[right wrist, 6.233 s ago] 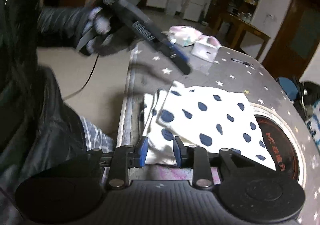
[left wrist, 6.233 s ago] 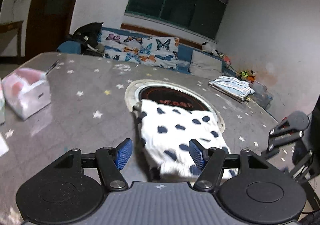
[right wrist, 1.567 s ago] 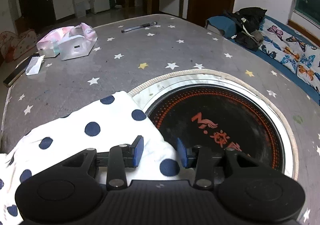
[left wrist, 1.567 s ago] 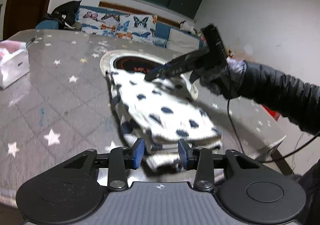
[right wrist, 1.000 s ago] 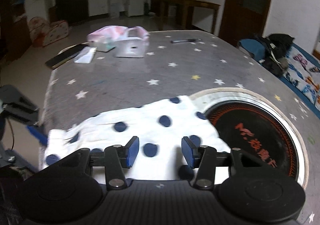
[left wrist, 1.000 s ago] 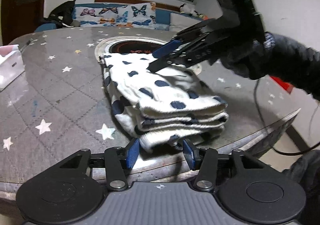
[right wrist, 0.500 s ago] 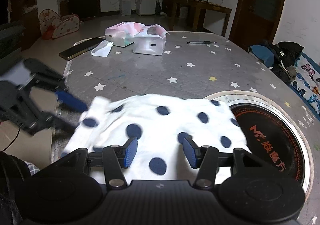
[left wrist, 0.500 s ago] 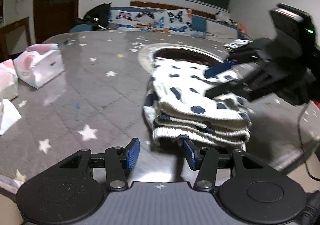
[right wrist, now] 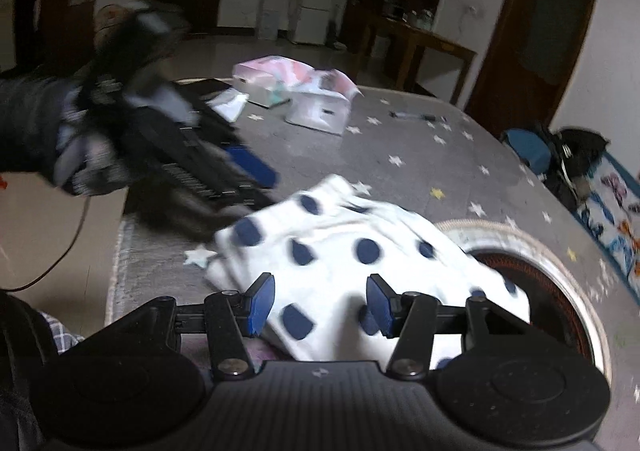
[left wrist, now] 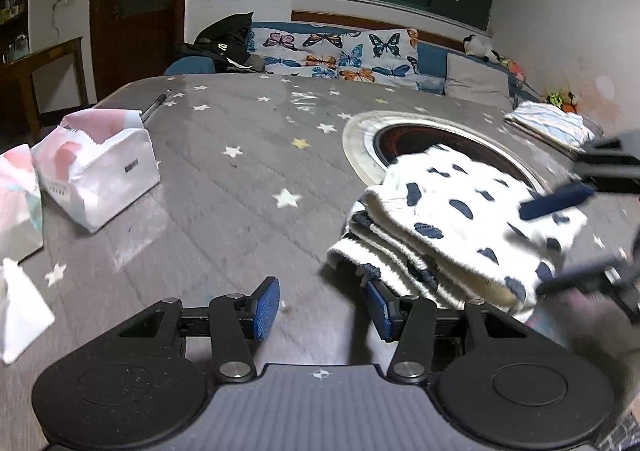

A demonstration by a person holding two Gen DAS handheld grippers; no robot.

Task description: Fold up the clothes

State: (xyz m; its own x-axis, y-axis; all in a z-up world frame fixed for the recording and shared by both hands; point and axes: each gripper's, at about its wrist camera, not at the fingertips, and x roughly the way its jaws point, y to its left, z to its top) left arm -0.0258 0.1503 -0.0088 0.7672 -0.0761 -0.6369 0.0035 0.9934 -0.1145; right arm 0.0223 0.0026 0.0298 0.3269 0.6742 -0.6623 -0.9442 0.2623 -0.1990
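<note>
The white knitted garment with dark blue spots [left wrist: 452,227] lies folded into a thick stack of layers on the grey quilted surface with white stars [left wrist: 240,187], close to its near edge. The far end of the stack overlaps the rim of the round dark hotplate with a pale ring [left wrist: 404,139] set into the surface.

The left hand-held gripper [left wrist: 322,309] sits low just before the folded end of the garment, its blue-padded fingers spread apart with nothing between them; the right-side pad is just beside the ribbed layers, though I cannot tell if it touches. The right hand-held gripper [right wrist: 320,305] hovers over the opposite side of the stack, its fingers likewise spread wide and empty, with spotted cloth showing through the gap. From the right wrist view, the left one appears blurred, held in a dark-sleeved hand.

Off to the side stand two soft white-and-pink tissue packs [left wrist: 96,167], a loose white tissue [left wrist: 18,315] and a dark pen [left wrist: 156,103]. A small folded striped cloth [left wrist: 550,125] rests at the far corner. Beyond the surface runs a blue sofa with a butterfly-print cover [left wrist: 340,59].
</note>
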